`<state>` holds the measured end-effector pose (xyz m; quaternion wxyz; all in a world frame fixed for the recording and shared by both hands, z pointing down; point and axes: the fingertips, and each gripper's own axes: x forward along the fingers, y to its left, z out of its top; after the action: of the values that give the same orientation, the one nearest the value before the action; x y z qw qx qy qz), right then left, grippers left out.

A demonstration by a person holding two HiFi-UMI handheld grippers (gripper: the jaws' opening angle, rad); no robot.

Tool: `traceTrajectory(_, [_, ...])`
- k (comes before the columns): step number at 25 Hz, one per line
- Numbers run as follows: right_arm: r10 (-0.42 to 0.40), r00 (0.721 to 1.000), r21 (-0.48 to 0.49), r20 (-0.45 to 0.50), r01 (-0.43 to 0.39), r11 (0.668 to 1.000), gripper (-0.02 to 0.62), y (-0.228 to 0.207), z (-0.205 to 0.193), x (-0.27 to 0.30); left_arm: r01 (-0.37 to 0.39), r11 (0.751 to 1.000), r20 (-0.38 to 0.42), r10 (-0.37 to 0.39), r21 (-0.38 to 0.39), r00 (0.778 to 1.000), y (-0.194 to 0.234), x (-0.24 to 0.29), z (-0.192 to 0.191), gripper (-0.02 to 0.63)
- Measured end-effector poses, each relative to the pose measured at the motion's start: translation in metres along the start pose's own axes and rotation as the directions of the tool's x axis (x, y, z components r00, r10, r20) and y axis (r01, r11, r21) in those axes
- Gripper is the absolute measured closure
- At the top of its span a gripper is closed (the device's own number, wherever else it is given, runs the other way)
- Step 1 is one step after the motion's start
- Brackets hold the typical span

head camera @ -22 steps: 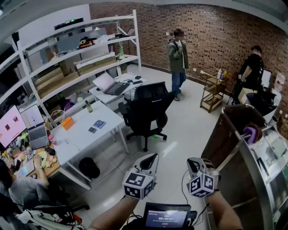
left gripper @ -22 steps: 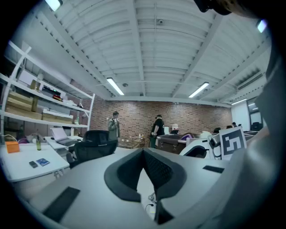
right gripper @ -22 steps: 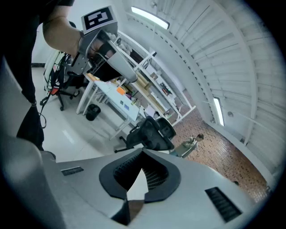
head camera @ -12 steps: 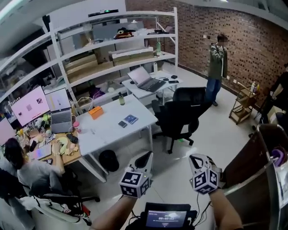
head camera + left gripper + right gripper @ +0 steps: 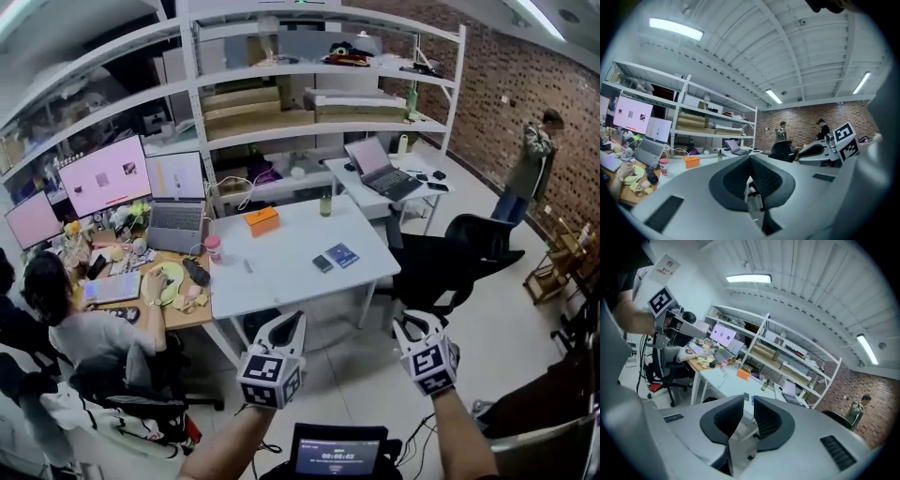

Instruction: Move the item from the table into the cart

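Reaching forward side by side toward white table (image 5: 281, 272), left gripper (image 5: 289, 321) closed, empty, right gripper (image 5: 409, 325) slightly parted, empty.

A white shelving rack (image 5: 319, 84) is spanning the top of the frame, and a brick wall (image 5: 525, 84) is running along the upper right. A white worktop (image 5: 291, 272) is standing at centre on the pale floor (image 5: 361, 375), with a black office chair (image 5: 459, 258) sitting to its right. Monitors (image 5: 103, 173) are glowing at left.
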<state>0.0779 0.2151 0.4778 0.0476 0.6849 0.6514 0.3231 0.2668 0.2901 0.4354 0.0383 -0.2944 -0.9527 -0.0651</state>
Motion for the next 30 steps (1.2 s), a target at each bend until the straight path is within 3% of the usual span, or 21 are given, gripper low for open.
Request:
traceTrajectory(5, [0.108, 0.994, -0.048, 0.009, -0.107, 0.993, 0.534, -0.007, 0.061, 0.124, -0.113, 0.993, 0.015, 0.113, -0.045, 0.993, 0.11, 0.046, 0.023, 0.601])
traceTrajectory(8, [0.155, 0.986, 0.014, 0.054, -0.156, 0.988, 0.534, -0.023, 0.078, 0.206, -0.146, 0.988, -0.018, 0.145, -0.05, 0.989, 0.162, 0.093, 0.021, 0.601])
traceTrajectory(10, [0.193, 0.978, 0.046, 0.075, -0.197, 0.979, 0.446, -0.035, 0.087, 0.259, -0.193, 0.98, -0.02, 0.193, -0.052, 0.981, 0.197, 0.125, 0.025, 0.601])
traceTrajectory(15, [0.293, 0.953, 0.038, 0.083, -0.296, 0.954, 0.437, -0.075, 0.098, 0.375, -0.286, 0.956, 0.007, 0.287, -0.071, 0.958, 0.262, 0.215, 0.043, 0.601])
traceTrajectory(17, [0.316, 0.945, 0.069, 0.085, -0.322, 0.944, 0.36, -0.092, 0.096, 0.416, -0.306, 0.948, -0.014, 0.306, -0.081, 0.952, 0.281, 0.249, 0.043, 0.6])
traceTrajectory(18, [0.328, 0.94, 0.092, 0.091, -0.336, 0.937, 0.36, -0.098, 0.097, 0.436, -0.317, 0.945, -0.027, 0.316, -0.082, 0.948, 0.292, 0.265, 0.042, 0.6])
traceTrajectory(22, [0.366, 0.927, 0.165, 0.08, -0.374, 0.913, 0.36, -0.108, 0.104, 0.507, -0.339, 0.936, -0.064, 0.334, -0.092, 0.94, 0.341, 0.317, 0.038, 0.598])
traceTrajectory(24, [0.375, 0.925, 0.19, 0.059, -0.379, 0.906, 0.352, -0.112, 0.108, 0.542, -0.333, 0.937, -0.077, 0.326, -0.104, 0.942, 0.366, 0.343, 0.036, 0.539])
traceTrajectory(25, [0.383, 0.923, 0.205, 0.041, -0.383, 0.901, 0.31, -0.112, 0.107, 0.558, -0.328, 0.938, -0.093, 0.318, -0.114, 0.943, 0.378, 0.355, 0.031, 0.532])
traceTrajectory(30, [0.422, 0.902, 0.307, -0.092, -0.378, 0.874, 0.311, -0.09, 0.069, 0.642, -0.313, 0.936, -0.213, 0.277, -0.163, 0.937, 0.433, 0.414, -0.019, 0.532])
